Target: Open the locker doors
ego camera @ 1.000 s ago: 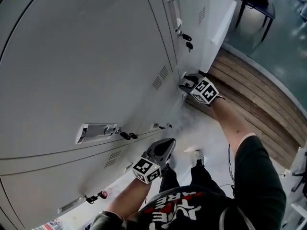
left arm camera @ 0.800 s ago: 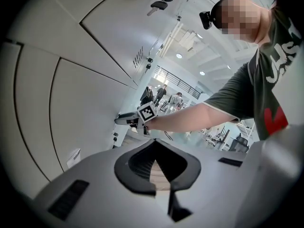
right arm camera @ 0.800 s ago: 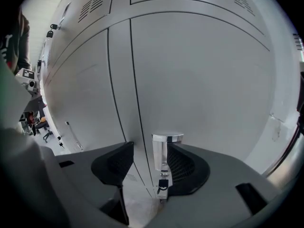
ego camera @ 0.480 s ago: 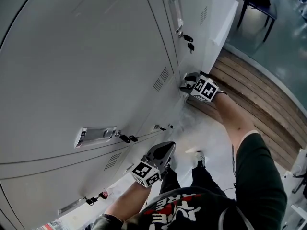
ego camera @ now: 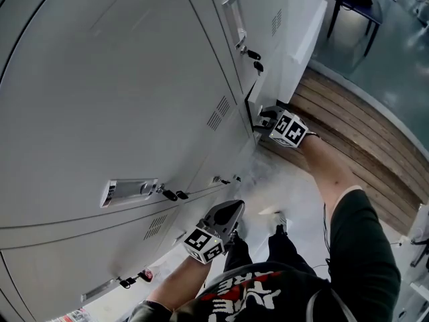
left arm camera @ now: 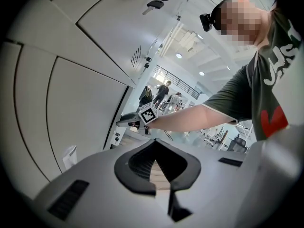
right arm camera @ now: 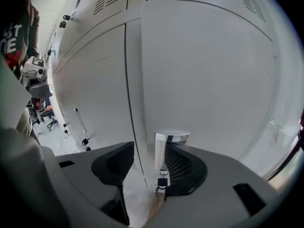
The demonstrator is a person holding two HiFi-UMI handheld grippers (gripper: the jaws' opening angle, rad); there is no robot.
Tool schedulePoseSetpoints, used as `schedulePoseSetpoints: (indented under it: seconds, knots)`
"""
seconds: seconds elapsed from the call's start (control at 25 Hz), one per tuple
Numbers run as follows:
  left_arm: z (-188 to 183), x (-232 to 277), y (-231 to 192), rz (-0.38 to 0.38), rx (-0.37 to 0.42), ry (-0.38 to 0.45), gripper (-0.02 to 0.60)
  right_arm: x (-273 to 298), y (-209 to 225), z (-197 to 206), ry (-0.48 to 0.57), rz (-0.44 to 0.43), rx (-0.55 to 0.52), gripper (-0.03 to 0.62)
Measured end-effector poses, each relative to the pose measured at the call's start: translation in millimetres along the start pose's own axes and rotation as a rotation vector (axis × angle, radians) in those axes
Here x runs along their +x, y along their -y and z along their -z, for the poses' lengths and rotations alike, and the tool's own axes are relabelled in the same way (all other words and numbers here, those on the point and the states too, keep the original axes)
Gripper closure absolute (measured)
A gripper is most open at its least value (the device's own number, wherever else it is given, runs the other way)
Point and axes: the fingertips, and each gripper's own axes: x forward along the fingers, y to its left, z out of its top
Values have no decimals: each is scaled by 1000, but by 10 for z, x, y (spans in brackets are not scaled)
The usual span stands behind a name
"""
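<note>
Grey lockers (ego camera: 120, 79); right tongs (ego camera: 263, 119) straddle door handle (right arm camera: 160, 152); left tongs (ego camera: 233, 208) closed.

Chrome handle (right arm camera: 164, 151) inside right claw (right arm camera: 153, 150), lockers (ego camera: 100, 79) walling ahead, floor (ego camera: 288, 180) open.

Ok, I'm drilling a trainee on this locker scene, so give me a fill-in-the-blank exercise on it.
1. The right gripper has its jaws around a chrome door ___.
2. The left gripper holds ___.
3. From the locker locks hang black ___.
Missing: handle; nothing; keys.
</note>
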Motion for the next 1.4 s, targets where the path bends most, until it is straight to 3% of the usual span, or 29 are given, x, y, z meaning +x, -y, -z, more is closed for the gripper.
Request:
schedulePoseSetpoints:
  seconds: [0.52, 0.68, 0.88, 1.04, 1.4]
  knots:
    - [57, 131, 173, 45, 13, -43, 575, -513, 62, 396, 61, 121, 87, 378]
    - [83, 177, 220, 63, 17, -61, 575, -660, 194, 531, 77, 204, 143, 426]
    - [84, 202, 266, 78, 24, -70, 575, -815, 298, 661, 121, 291, 253, 378]
    - [104, 199, 284, 85, 23, -77, 575, -951, 333, 770, 152, 369, 326, 376]
    - [62, 354, 333, 105, 31, -75, 575, -1276, 470, 995, 149, 506, 372, 380]
